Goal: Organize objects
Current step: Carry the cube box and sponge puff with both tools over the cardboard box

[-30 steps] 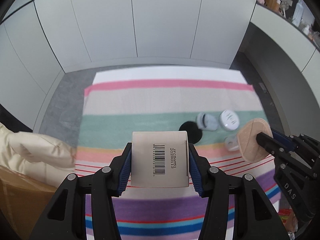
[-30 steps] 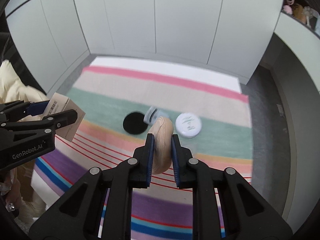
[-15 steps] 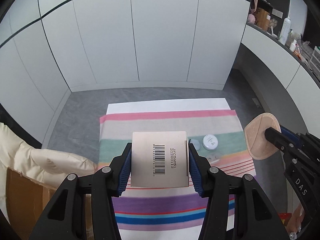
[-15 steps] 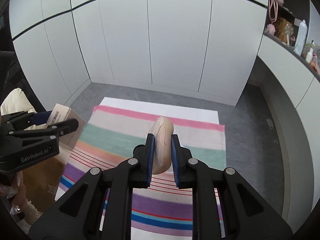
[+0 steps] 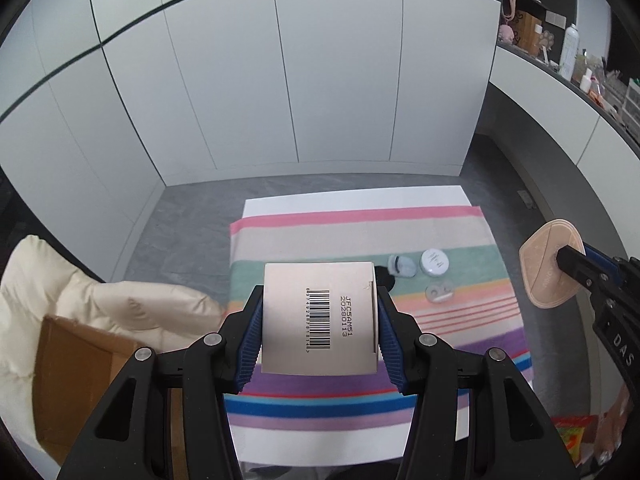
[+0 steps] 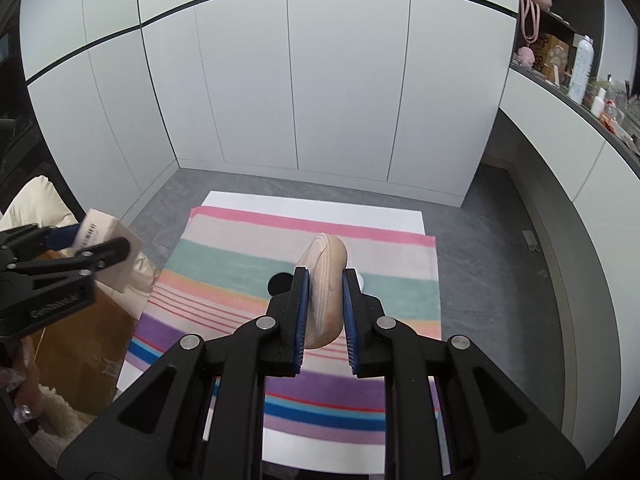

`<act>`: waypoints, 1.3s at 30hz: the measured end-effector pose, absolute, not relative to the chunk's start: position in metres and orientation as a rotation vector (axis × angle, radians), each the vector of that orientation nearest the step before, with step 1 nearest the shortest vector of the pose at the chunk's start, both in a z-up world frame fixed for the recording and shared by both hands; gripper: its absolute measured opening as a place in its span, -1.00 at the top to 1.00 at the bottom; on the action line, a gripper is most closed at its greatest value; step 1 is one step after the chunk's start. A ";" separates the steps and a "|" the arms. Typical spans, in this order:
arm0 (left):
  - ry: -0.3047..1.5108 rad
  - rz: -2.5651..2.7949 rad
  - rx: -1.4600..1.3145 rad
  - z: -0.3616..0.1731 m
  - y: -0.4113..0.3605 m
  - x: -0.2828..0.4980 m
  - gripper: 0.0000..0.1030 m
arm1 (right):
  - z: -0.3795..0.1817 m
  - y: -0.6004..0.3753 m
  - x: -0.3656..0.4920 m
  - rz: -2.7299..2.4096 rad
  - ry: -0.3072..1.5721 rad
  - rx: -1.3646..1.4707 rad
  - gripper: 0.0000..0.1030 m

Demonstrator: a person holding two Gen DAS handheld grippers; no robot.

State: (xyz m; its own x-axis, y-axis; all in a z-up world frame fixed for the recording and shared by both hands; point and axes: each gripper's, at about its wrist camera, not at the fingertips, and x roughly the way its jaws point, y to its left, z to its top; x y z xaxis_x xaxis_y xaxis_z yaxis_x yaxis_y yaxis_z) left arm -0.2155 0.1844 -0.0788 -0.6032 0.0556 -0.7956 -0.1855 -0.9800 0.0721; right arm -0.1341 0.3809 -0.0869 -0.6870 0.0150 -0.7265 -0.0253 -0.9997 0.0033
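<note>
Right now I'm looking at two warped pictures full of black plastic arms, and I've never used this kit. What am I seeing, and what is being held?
Those black arms are two hand-held grippers, one in each of a person's hands; no robot is involved. Each picture comes from a fisheye camera on one gripper, looking along its jaws.

In the left wrist view, the left gripper clamps a pale carton with a barcode. In the right wrist view, the right gripper pinches a beige powder puff edge-on.

Below both lies a striped cloth on a white table. On it sit a small white round jar, a clear lid, a black disc and a small clear piece. A brown cardboard box stands to the left.
</note>
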 end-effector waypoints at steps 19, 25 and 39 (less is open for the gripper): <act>0.220 2.651 -1.403 -0.085 0.132 -0.084 -0.03 | -0.118 0.390 -0.013 2.763 0.139 -1.346 0.67; 0.215 2.666 -1.429 -0.093 0.122 -0.066 -0.03 | -0.133 0.391 0.021 2.738 0.166 -1.396 0.67; 0.236 2.673 -1.448 -0.098 0.121 -0.052 -0.03 | -0.130 0.415 0.054 2.697 0.227 -1.371 0.67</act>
